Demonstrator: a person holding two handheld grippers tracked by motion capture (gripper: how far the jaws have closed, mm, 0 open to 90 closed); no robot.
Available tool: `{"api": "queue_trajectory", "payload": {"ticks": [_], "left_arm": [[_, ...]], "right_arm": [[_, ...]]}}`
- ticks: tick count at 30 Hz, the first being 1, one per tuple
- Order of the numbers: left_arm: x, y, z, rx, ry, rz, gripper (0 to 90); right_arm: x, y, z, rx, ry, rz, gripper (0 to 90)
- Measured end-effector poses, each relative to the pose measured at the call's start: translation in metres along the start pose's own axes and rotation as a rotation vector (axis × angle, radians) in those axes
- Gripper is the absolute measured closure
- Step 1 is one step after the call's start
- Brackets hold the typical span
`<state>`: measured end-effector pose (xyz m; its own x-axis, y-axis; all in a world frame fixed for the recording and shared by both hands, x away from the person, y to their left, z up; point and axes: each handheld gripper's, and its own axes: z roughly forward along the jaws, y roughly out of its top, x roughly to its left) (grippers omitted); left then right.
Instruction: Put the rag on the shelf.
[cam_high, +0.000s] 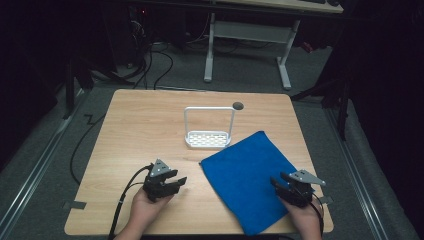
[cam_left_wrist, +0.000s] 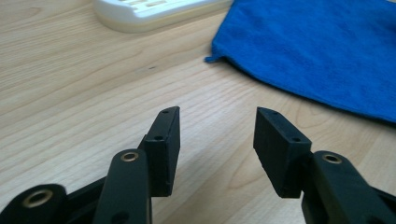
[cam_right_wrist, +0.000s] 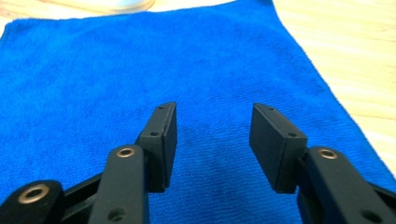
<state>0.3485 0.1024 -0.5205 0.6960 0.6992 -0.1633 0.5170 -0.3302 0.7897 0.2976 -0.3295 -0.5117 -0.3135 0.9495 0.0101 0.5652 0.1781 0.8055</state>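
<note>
Wooden table (cam_high: 150, 130), light grain. Blue cloth (cam_high: 250, 177) lies flat on the right half, set at a slant, its near corner reaching the table's front edge. White rack (cam_high: 208, 139) with a perforated base and a tall looped handle stands near the table's middle, just beyond the cloth's far left corner; cannot tell whether they touch. Small dark round spot (cam_high: 238, 105) on the wood behind the rack. Left gripper (cam_high: 176, 182) held in the left hand (cam_high: 145, 207) over bare wood at the front left, jaws spread apart with nothing between them. In the left gripper view the cloth's edge (cam_left_wrist: 299, 51) runs ahead and to the right of the jaws, apart from them; the rack's base (cam_left_wrist: 140, 16) sits farther off at top. Right gripper (cam_high: 280, 180) held in the right hand (cam_high: 307, 215) at the cloth's near right edge, jaws pointing inward over the fabric. In the right gripper view the jaws stand wide, empty, with blue cloth (cam_right_wrist: 140, 70) under and ahead of them; bare wood shows to the right.
</note>
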Motion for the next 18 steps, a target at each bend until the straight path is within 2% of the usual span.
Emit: {"api": "queue_trajectory", "payload": {"ticks": [2, 4, 7, 10, 13, 16, 18], "left_arm": [[-0.002, 0.000, 0.001, 0.001, -0.007, 0.006, 51.9], [-0.010, 0.002, 0.004, -0.002, -0.032, 0.012, 52.4], [-0.019, 0.005, 0.010, -0.010, -0.059, 0.013, 53.3], [-0.030, 0.008, 0.017, -0.007, -0.082, 0.031, 54.1], [-0.044, 0.012, 0.025, -0.002, -0.135, 0.050, 56.4], [-0.060, 0.015, 0.031, 0.015, -0.169, 0.086, 59.2], [-0.071, 0.015, 0.034, 0.023, -0.183, 0.124, 66.9]], "right_arm": [[0.000, 0.000, 0.000, -0.001, 0.002, 0.003, 54.2], [0.001, 0.000, 0.000, 0.006, 0.003, -0.014, 58.4], [0.002, 0.001, 0.001, 0.004, 0.010, -0.028, 59.1], [0.003, 0.002, 0.000, 0.006, 0.009, -0.027, 59.1], [0.003, 0.002, 0.000, -0.002, 0.010, -0.034, 59.0], [0.003, 0.001, 0.000, 0.000, 0.009, -0.029, 59.9], [0.003, 0.001, 0.000, 0.003, 0.011, -0.024, 61.6]]}}
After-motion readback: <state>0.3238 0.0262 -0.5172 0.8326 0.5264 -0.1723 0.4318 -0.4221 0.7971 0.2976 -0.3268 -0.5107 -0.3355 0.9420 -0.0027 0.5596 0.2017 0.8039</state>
